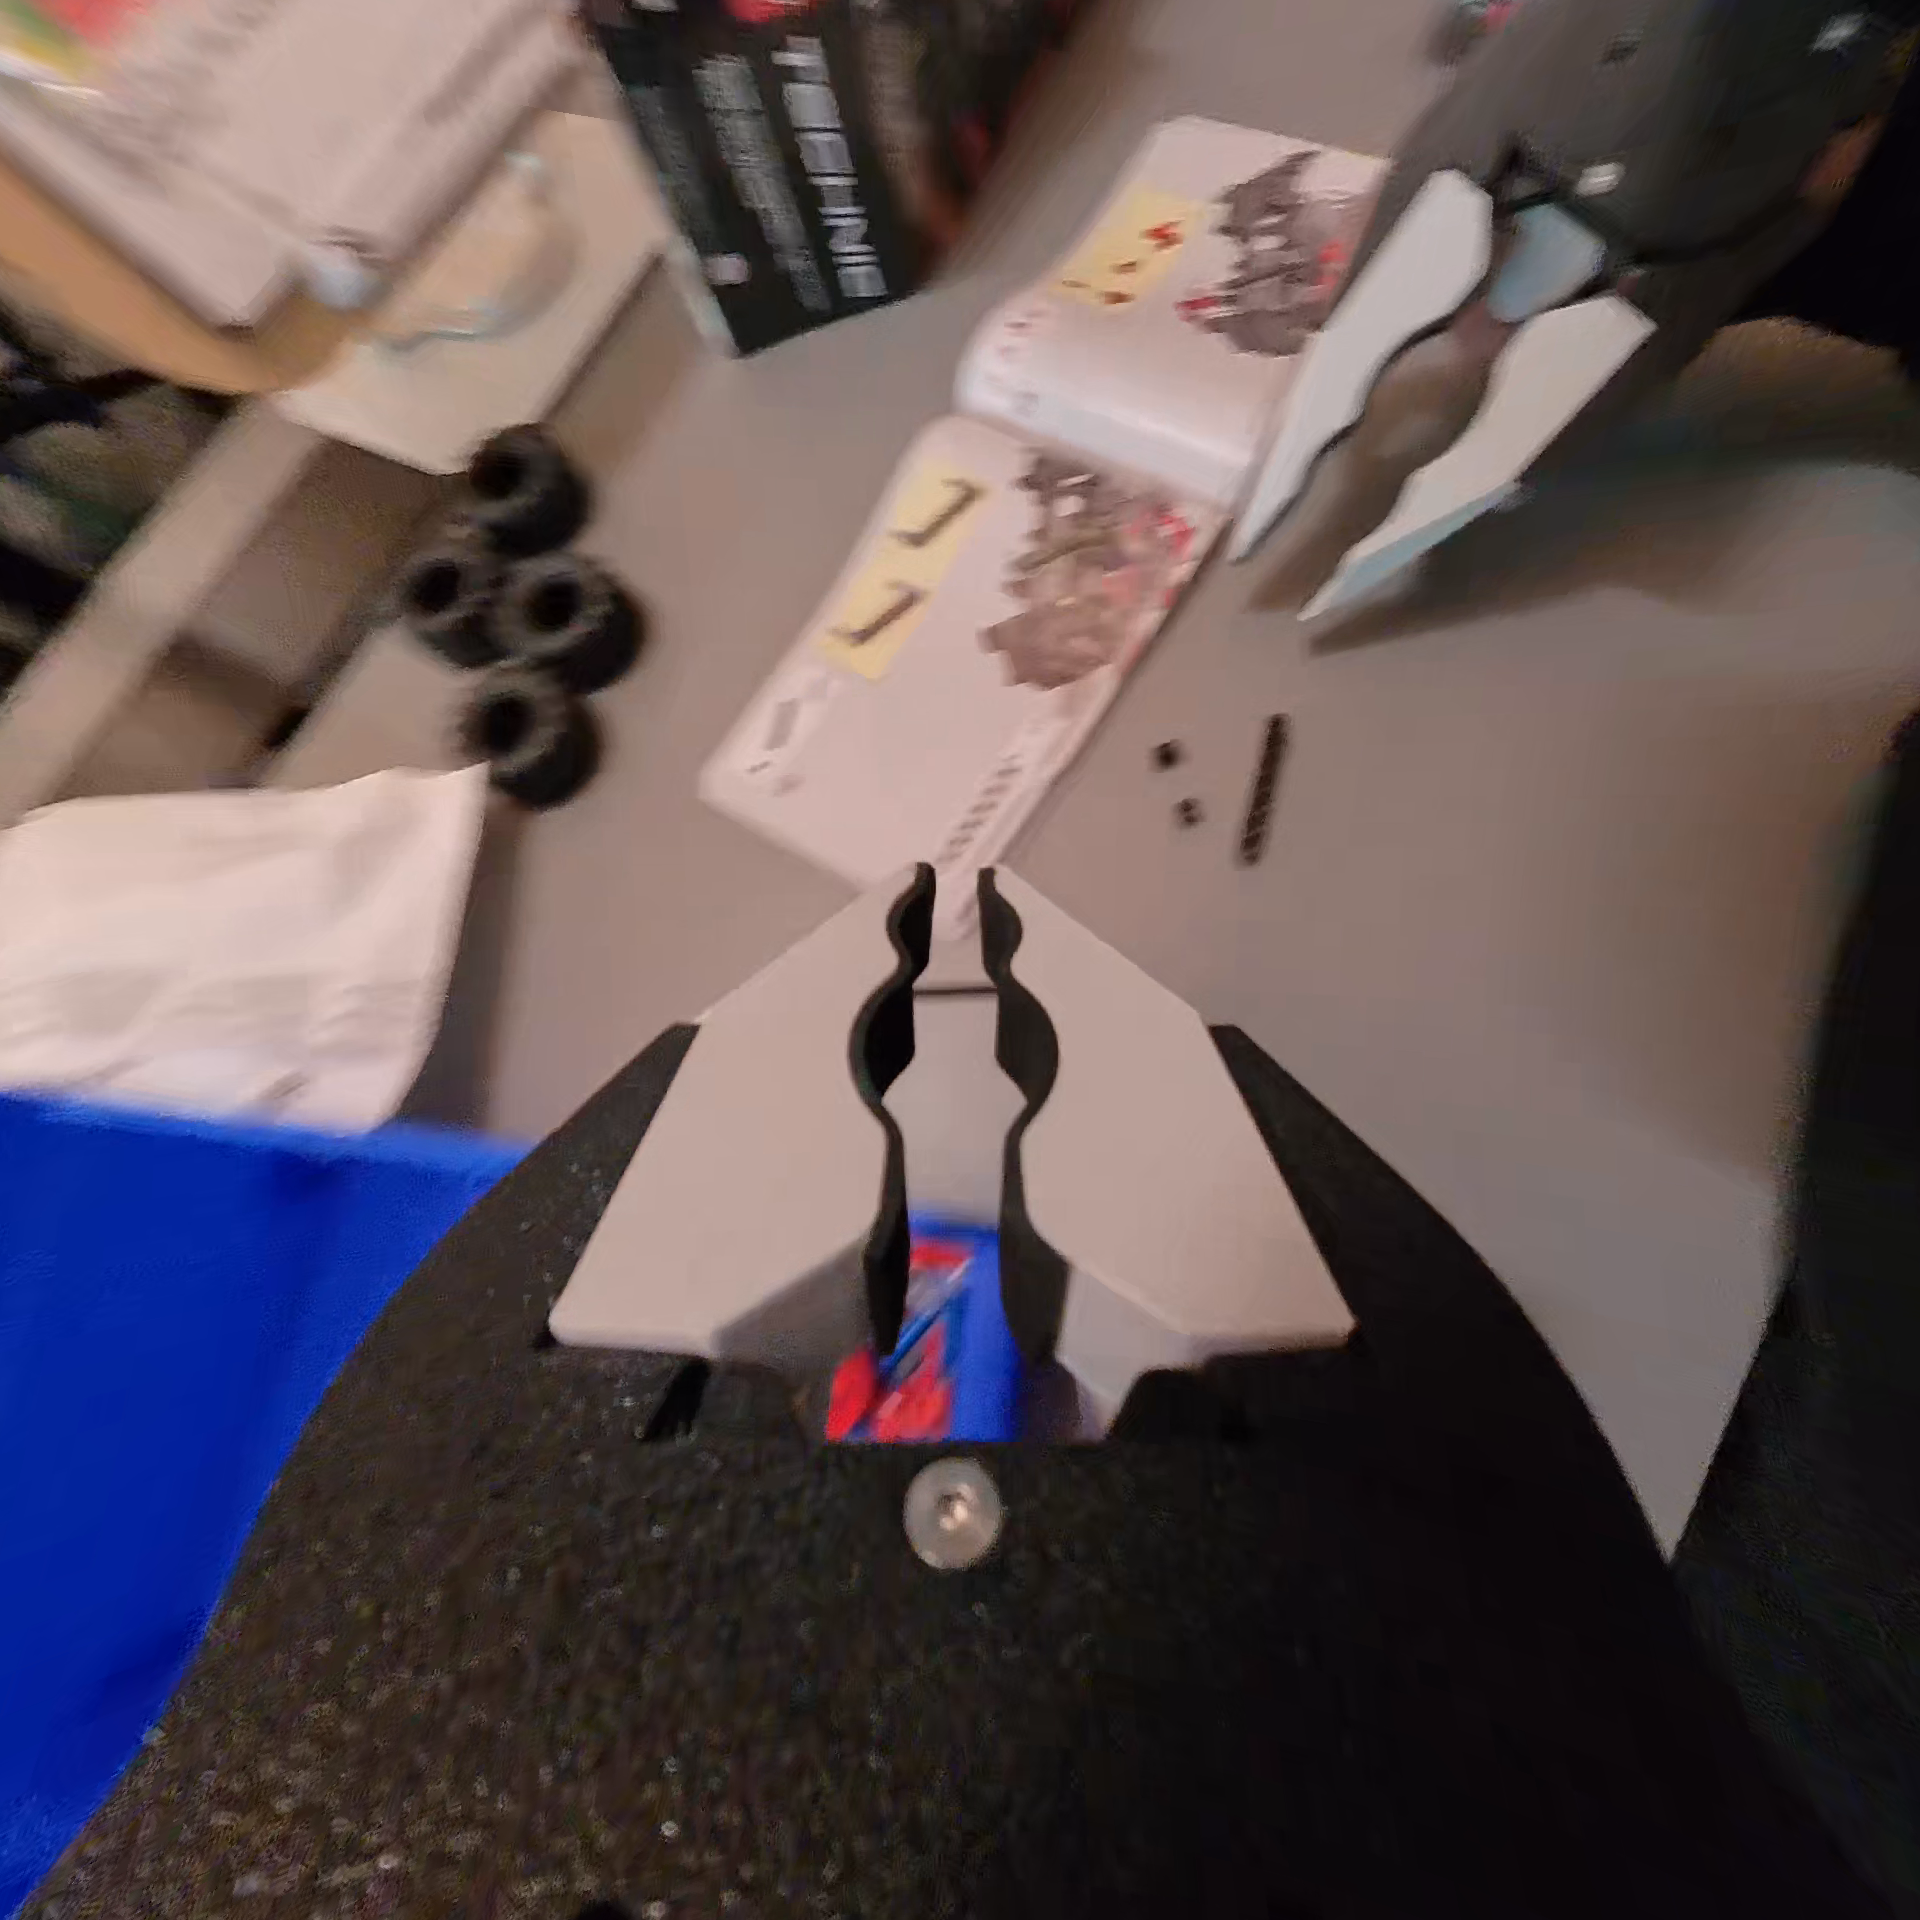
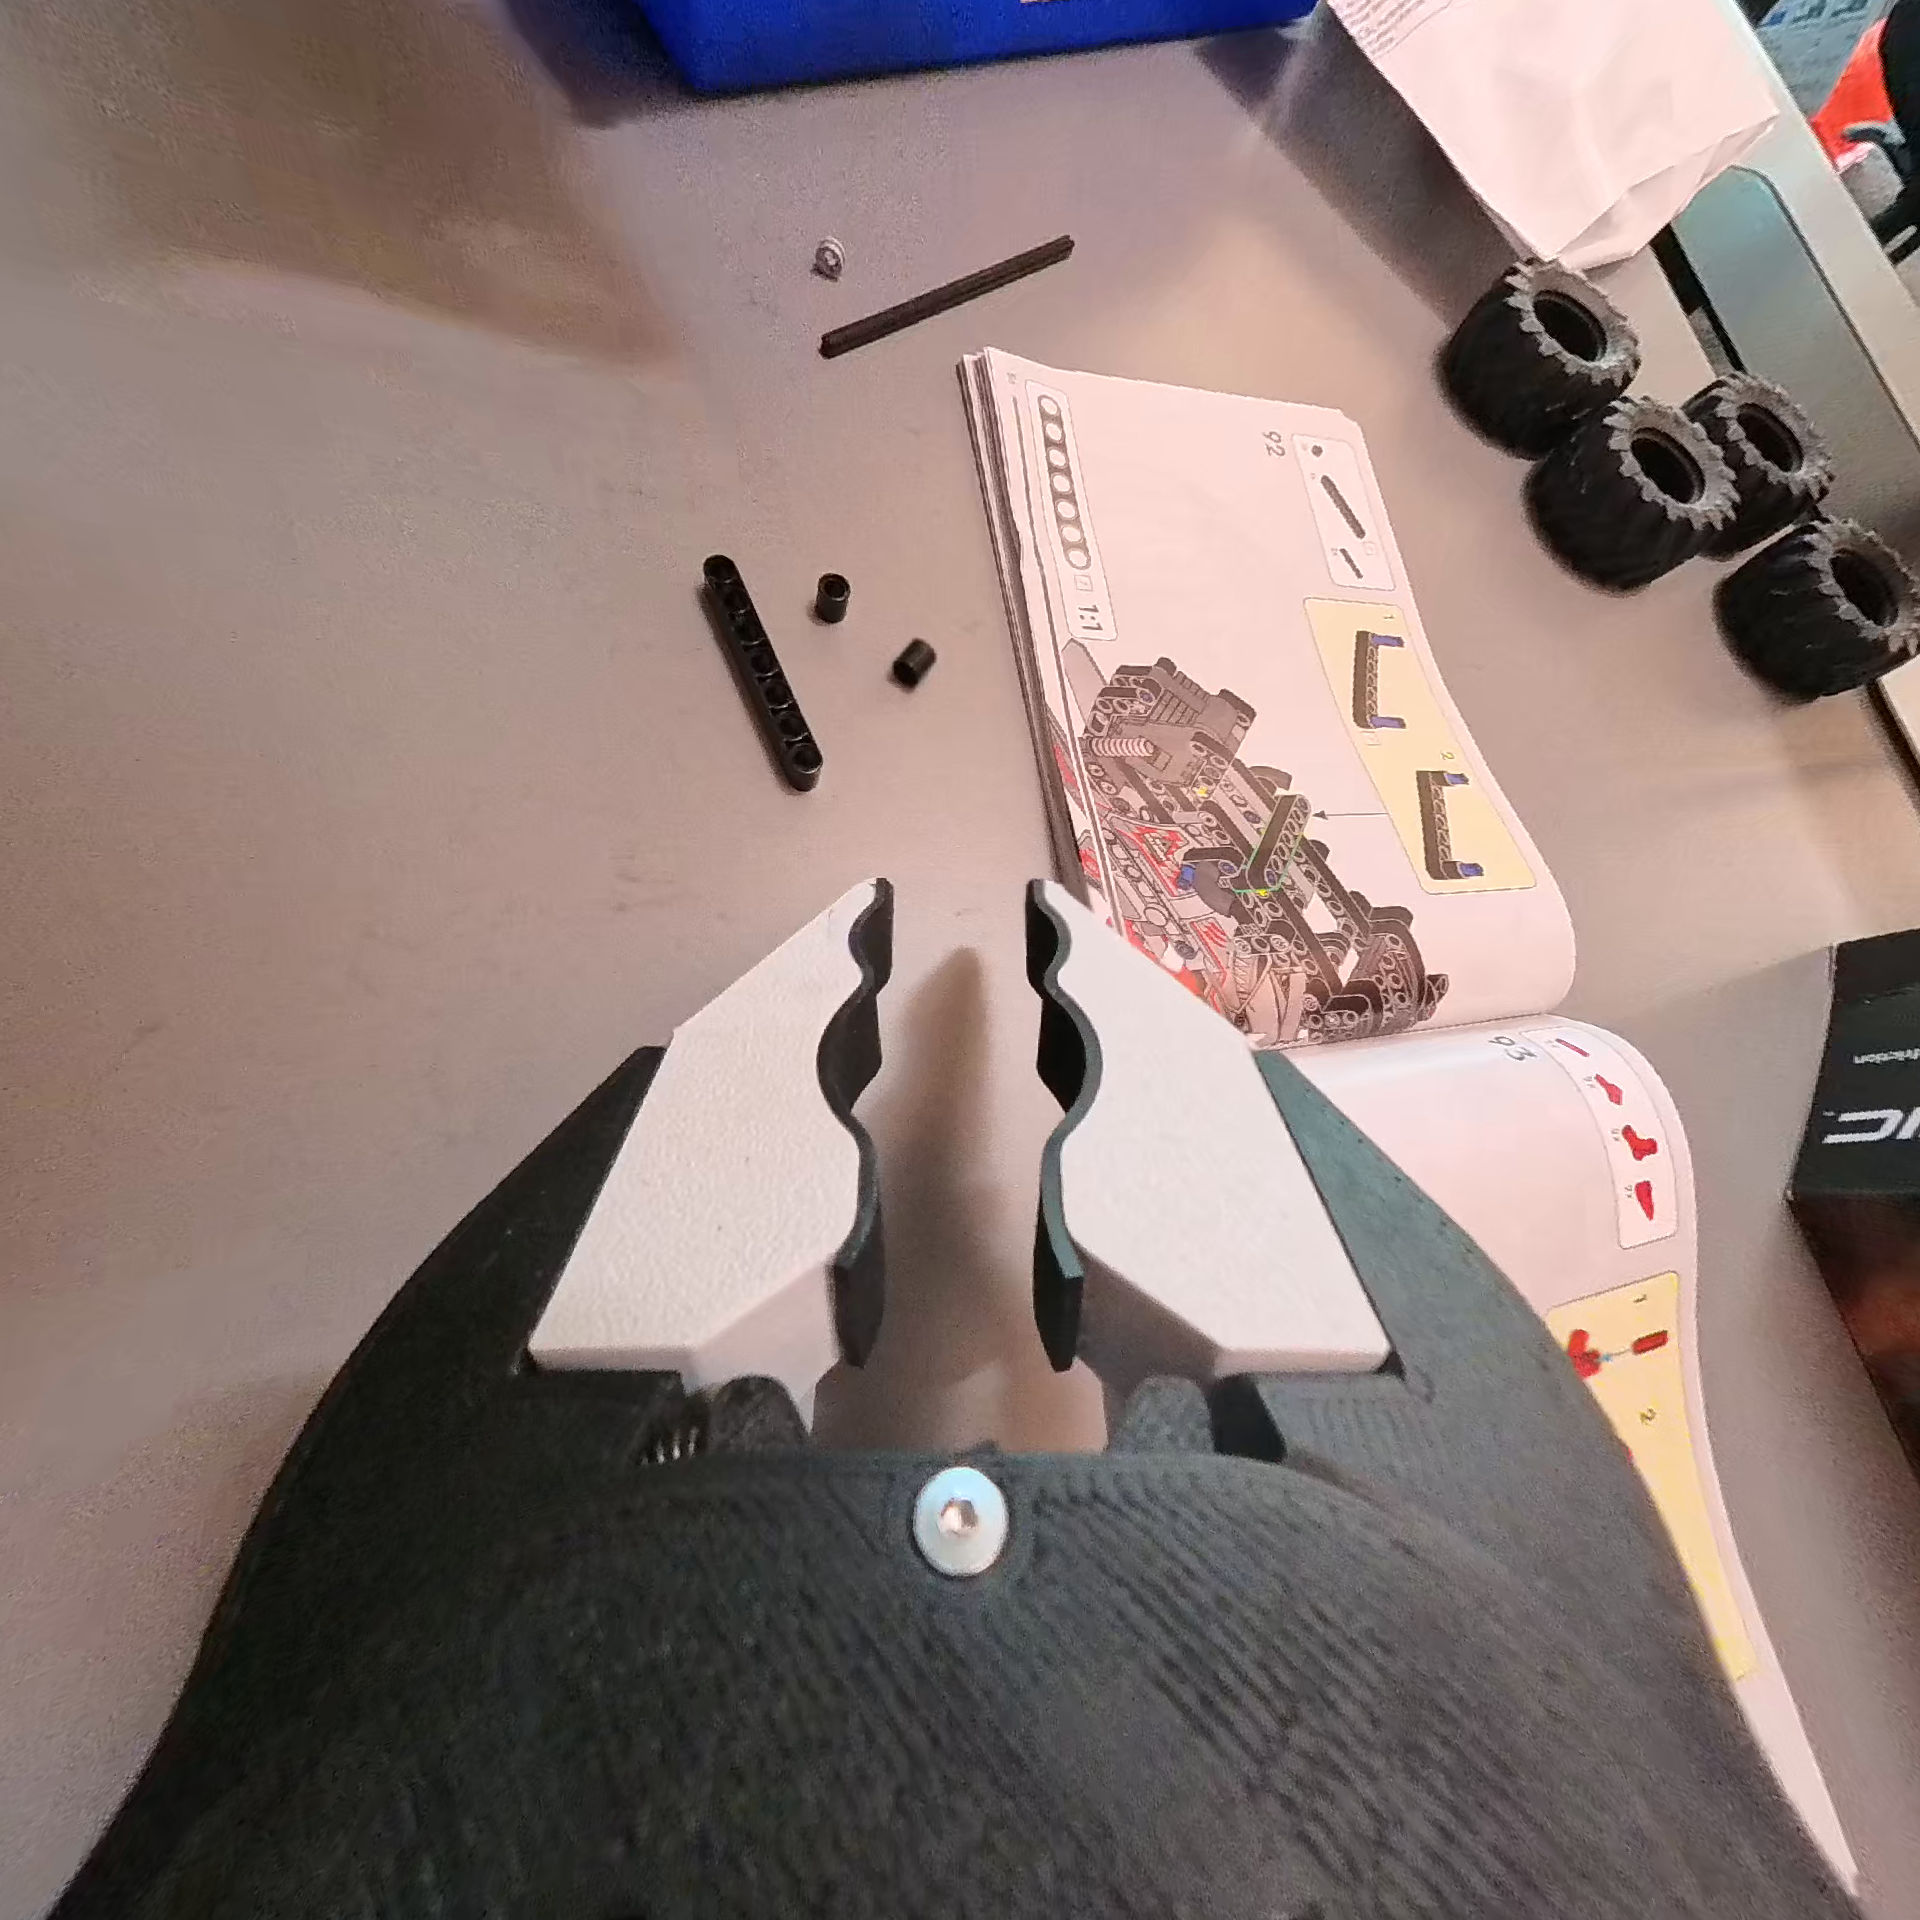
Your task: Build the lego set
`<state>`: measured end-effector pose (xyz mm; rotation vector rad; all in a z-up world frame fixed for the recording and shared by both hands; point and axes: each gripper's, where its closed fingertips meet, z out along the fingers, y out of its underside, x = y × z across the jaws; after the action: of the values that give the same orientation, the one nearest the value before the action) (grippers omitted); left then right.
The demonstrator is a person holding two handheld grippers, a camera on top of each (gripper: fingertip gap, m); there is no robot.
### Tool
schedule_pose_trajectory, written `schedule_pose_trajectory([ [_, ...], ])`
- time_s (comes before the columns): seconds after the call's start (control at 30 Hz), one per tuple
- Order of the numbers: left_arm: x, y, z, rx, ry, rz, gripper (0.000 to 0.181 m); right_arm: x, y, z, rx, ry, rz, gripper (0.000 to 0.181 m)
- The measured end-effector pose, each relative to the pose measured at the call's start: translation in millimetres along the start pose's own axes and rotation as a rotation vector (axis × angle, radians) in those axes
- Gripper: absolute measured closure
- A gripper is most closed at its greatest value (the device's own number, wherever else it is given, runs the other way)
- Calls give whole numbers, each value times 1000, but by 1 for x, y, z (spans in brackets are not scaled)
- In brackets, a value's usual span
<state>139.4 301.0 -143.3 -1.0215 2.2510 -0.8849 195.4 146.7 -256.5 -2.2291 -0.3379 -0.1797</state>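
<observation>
A black beam with holes [image 2: 762,673] and two small black bushes [image 2: 831,597] [image 2: 913,662] lie on the grey table ahead of my right gripper [image 2: 958,899], which is open, empty and above the table. A black axle [image 2: 945,296] and a small grey ring [image 2: 828,257] lie farther off. My left gripper [image 1: 956,875] hovers with only a narrow gap between its fingers and holds nothing; a thin black line, likely the axle [image 1: 951,992], shows through the gap. The beam [image 1: 1262,790] and the right gripper [image 1: 1288,582] also show in the left wrist view.
The open instruction booklet [image 2: 1247,675] lies right of the parts. Several black tyres [image 2: 1662,488] sit by the table edge. A blue bin [image 1: 208,1351] with red parts, a white paper bag [image 1: 229,935] and a black box [image 1: 790,177] surround the work area. My right fingertips sit around 20 cm from my left ones. From the left gripper's tips to the black axle [image 2: 945,296] is close to 15 cm.
</observation>
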Motion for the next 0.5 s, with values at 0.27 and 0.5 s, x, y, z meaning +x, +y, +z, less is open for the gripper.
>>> schedule_pose_trajectory([
  [0.27,-37,117,-34,-289,268,251,163,3,-1,7,-18,-15,-5,157],
  [0.5,-16,165,6,-433,478,372,167,5,-11,11,-44,-15,-31,158],
])
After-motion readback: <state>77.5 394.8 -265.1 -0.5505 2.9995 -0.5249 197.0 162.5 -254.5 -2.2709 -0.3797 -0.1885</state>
